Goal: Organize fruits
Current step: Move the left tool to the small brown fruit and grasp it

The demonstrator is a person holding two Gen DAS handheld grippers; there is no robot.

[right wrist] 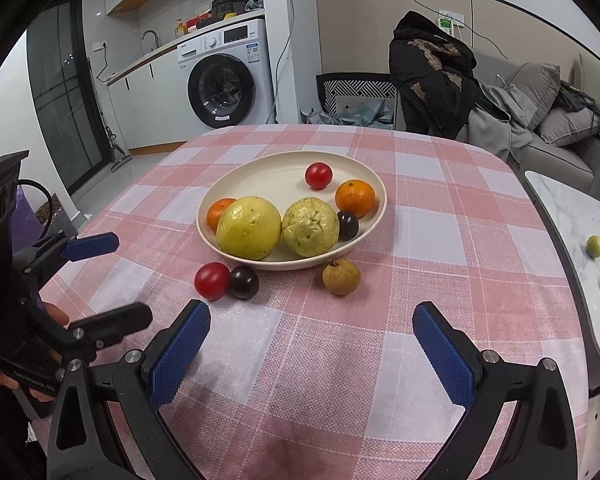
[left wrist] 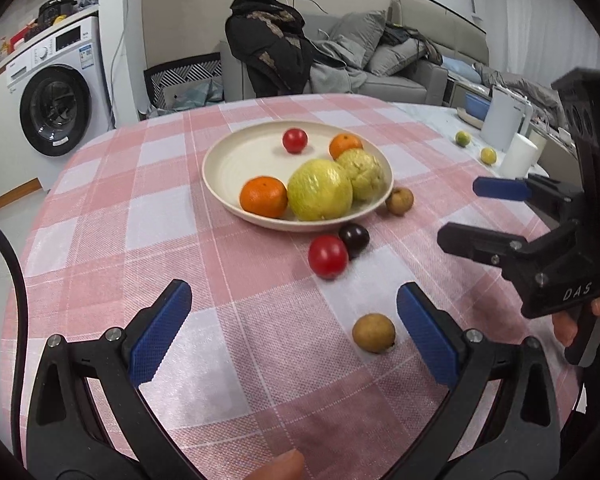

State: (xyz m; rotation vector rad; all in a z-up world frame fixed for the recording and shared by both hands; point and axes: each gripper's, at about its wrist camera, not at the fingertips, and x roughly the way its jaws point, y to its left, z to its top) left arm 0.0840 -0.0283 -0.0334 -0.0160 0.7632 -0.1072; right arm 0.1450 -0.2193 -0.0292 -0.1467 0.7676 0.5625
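A cream plate [left wrist: 228,152] [right wrist: 268,176] on the pink checked cloth holds a red tomato [left wrist: 295,140], two oranges [left wrist: 263,196] [right wrist: 355,198], a big yellow fruit [left wrist: 320,190] and a bumpy green one [right wrist: 310,227]. Beside the plate lie a red tomato [left wrist: 327,257] [right wrist: 212,281], a dark plum [left wrist: 354,237] [right wrist: 244,282] and a brown longan [left wrist: 399,201] [right wrist: 341,277]. Another brown fruit [left wrist: 374,332] rests just inside my left gripper's right finger. The left gripper [left wrist: 294,292] [right wrist: 128,280] is open and holds nothing. The right gripper [right wrist: 311,312] [left wrist: 466,212] is open too.
A marble side table [right wrist: 568,216] to the right carries two small yellow-green fruits [left wrist: 463,138] [left wrist: 488,155], a white kettle [left wrist: 500,120] and a white cup [left wrist: 518,156]. A washing machine [right wrist: 224,76] and a sofa [left wrist: 400,76] with clothes stand beyond the table's far edge.
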